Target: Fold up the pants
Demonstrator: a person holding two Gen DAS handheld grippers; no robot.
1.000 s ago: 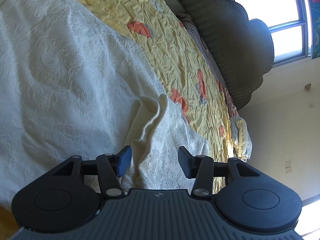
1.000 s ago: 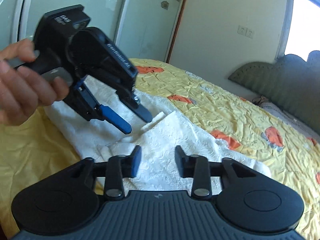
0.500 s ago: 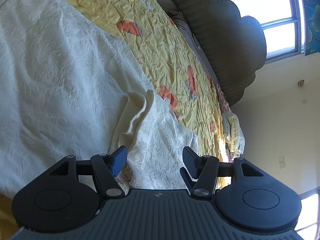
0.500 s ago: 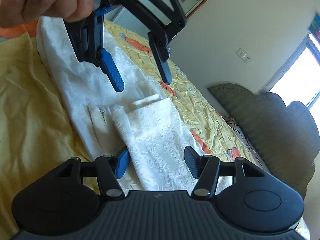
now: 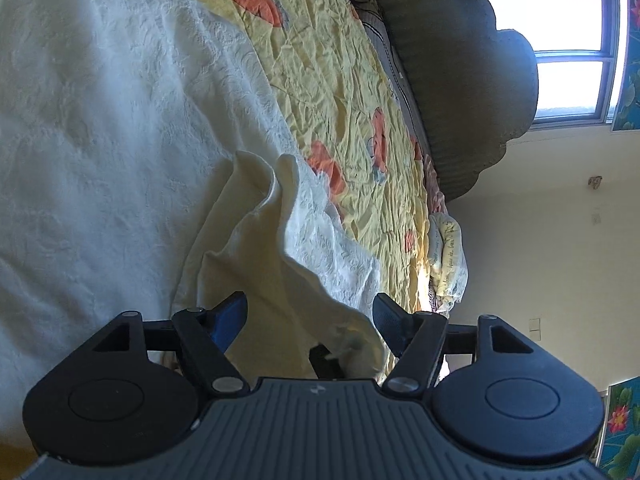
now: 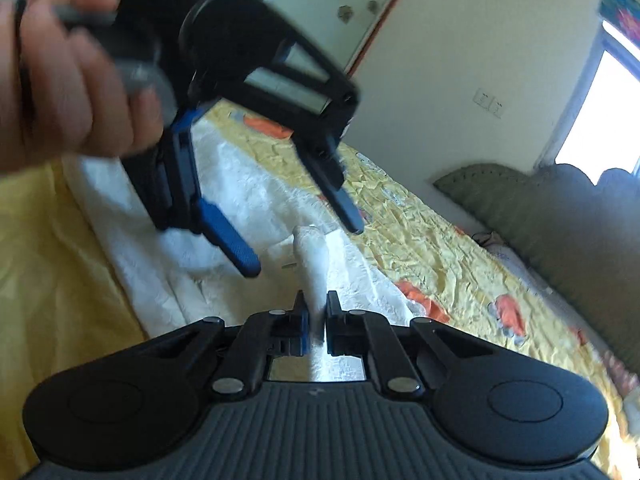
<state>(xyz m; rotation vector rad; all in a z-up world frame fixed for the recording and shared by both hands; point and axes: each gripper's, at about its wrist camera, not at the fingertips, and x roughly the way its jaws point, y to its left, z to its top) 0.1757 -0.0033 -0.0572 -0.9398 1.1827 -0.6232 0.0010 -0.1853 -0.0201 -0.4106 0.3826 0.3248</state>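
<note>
I count one pair of white pants (image 5: 120, 128) spread on the yellow bedspread (image 5: 328, 72), two grippers and one hand in my views. My right gripper (image 6: 317, 320) has its jaws pressed together on a raised fold of the pants' edge, the white cloth standing up between the pads. My left gripper (image 5: 310, 314) has its jaws apart and opening; a lifted flap of the pants lies between its fingers, but the pads do not press on it. In the right wrist view the left gripper (image 6: 304, 236) hangs above the pants, just beyond the pinched fold, carried by the person's hand (image 6: 68, 80), which is blurred. Beyond the pants, at the far end of the bedspread, I see one grey-green headboard (image 5: 460, 72), one window (image 5: 560, 44) behind it, and one patterned pillow (image 5: 446, 256) against the wall
</note>
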